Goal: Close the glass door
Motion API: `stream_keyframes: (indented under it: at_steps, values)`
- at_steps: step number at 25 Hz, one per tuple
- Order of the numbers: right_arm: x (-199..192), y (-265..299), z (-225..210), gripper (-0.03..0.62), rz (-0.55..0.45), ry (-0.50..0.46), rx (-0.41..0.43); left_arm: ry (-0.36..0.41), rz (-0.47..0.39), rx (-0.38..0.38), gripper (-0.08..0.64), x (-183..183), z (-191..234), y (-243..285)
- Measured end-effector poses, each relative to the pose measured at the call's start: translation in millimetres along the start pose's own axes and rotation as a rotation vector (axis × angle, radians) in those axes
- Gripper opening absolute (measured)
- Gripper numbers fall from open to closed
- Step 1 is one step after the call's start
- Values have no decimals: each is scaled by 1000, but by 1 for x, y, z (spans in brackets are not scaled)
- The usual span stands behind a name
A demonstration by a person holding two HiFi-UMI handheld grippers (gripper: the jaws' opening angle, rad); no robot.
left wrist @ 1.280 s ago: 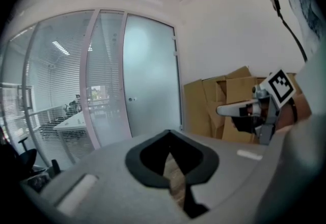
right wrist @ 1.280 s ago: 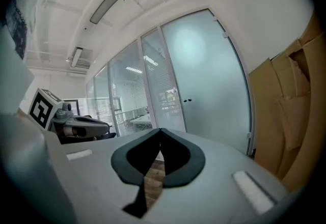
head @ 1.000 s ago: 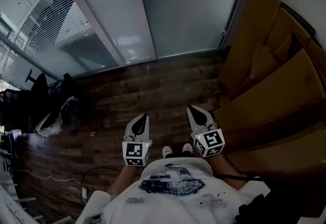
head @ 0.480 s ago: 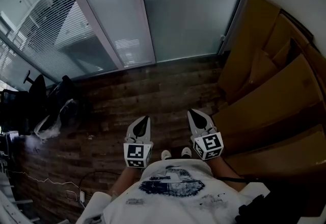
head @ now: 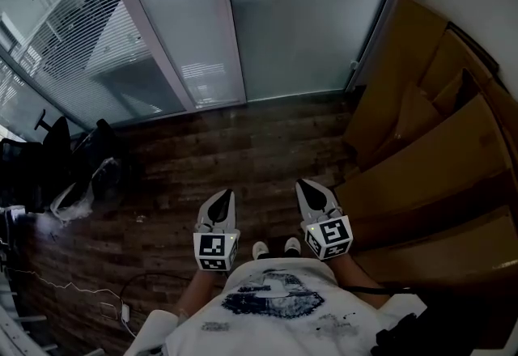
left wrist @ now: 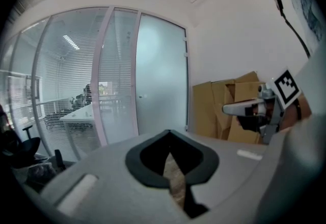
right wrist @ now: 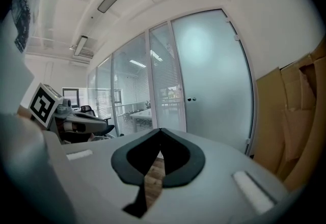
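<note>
Two closed tools, left tool (head: pixel 227 196), right tool (head: pixel 303 184), shoes (head: pixel 292 246) only in head view

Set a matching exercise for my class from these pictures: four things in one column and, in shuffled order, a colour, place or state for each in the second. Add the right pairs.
Column 1
1. glass door
2. cardboard boxes
3. office chair
4. right tongs

Column 2
A. brown, stacked at the right side
B. shut, holding nothing
C. black, at the far left
D. frosted, straight ahead

Pairs: 1-D, 2-A, 3-C, 4-B
</note>
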State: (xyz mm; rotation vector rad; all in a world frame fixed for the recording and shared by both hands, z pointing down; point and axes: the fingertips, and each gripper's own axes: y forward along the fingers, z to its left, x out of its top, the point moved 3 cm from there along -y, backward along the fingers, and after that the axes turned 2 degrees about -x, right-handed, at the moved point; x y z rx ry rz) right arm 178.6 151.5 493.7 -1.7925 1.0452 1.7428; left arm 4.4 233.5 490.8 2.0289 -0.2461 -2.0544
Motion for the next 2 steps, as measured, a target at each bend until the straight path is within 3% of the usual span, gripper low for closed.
stream_keyframes:
  at_steps: [2]
  values:
    - [-3, 1, 2, 6, 12, -2, 2, -6, 9, 4, 2, -3, 3, -1]
